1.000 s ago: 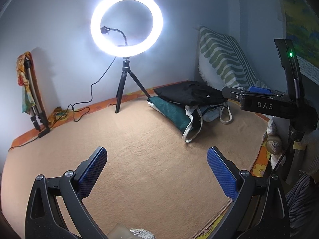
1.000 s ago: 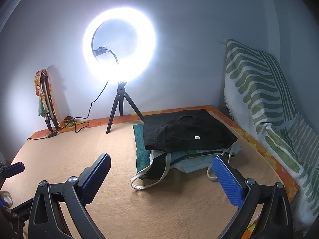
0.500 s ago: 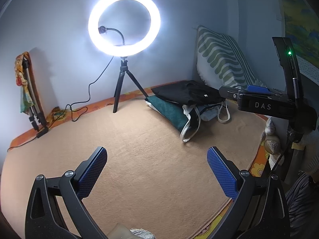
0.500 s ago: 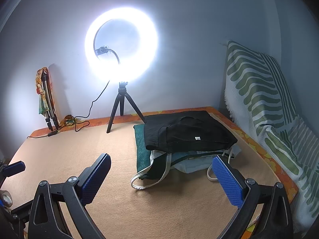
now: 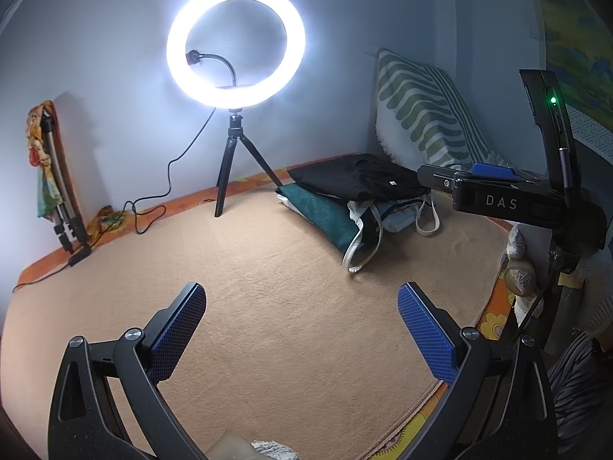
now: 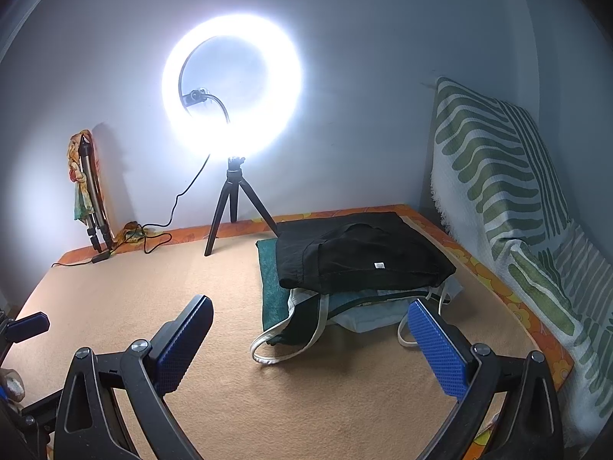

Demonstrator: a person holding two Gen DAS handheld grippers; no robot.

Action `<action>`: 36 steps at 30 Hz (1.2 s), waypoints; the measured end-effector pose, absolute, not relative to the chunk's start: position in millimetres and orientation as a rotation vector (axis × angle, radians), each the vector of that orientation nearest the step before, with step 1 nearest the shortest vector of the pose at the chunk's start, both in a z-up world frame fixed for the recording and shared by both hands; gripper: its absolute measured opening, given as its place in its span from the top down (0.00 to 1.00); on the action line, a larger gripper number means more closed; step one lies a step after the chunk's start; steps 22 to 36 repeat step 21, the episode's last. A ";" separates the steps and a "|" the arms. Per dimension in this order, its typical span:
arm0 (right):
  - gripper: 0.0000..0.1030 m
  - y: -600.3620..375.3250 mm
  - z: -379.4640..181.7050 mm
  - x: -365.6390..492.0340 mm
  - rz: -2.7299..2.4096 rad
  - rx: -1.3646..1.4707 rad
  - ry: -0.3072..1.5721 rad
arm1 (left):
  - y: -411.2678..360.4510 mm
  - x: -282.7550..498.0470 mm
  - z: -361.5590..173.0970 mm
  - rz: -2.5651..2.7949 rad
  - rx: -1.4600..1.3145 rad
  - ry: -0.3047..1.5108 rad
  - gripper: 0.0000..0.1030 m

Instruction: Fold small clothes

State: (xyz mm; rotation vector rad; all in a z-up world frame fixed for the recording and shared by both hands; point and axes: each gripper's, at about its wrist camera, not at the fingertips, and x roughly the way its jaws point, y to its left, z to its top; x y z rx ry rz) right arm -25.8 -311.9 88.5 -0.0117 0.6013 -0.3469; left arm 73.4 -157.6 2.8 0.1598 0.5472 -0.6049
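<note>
Small clothes [image 6: 356, 264] stacked at the far right of a tan blanket [image 6: 230, 345], both grippers empty above it.

Stack sitting slightly nearer and lower than a second ago in both wrist views, hinting at a slow approach; otherwise unchanged. Black garment [image 5: 360, 180] on top, flat, over a green piece [image 5: 325, 214] and pale items with white straps, possibly bags. Already folded or awaiting folding: hard to tell. Left gripper [image 5: 302, 329] jaws wide apart, right gripper [image 6: 314, 337] jaws likewise. Ring light [image 6: 230, 84] glaring on a tripod, grey wall behind, striped pillow [image 6: 498, 176] at right.
</note>
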 end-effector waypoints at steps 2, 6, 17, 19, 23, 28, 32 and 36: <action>0.00 -311.8 88.3 -26.2 -0.347 -0.011 0.601 | -157.9 72.9 2.9 -0.605 0.160 0.545 0.03; 0.00 -311.8 87.8 -26.3 -0.346 -0.010 0.602 | -157.2 72.4 3.2 -0.610 0.159 0.543 0.03; 0.00 -311.2 88.1 -26.5 -0.347 -0.009 0.602 | -153.1 70.3 4.3 -0.623 0.159 0.520 0.03; 0.00 -311.4 88.0 -26.0 -0.346 -0.010 0.603 | -152.3 69.3 5.3 -0.629 0.161 0.511 0.03; 0.00 -312.7 88.0 -25.6 -0.357 -0.009 0.602 | -151.8 69.4 5.8 -0.634 0.160 0.517 0.03; 0.00 -312.7 88.0 -25.6 -0.357 -0.009 0.602 | -151.8 69.4 5.8 -0.634 0.160 0.517 0.03; 0.00 -312.7 88.0 -25.6 -0.357 -0.009 0.602 | -151.8 69.4 5.8 -0.634 0.160 0.517 0.03; 0.00 -312.7 88.0 -25.6 -0.357 -0.009 0.602 | -151.8 69.4 5.8 -0.634 0.160 0.517 0.03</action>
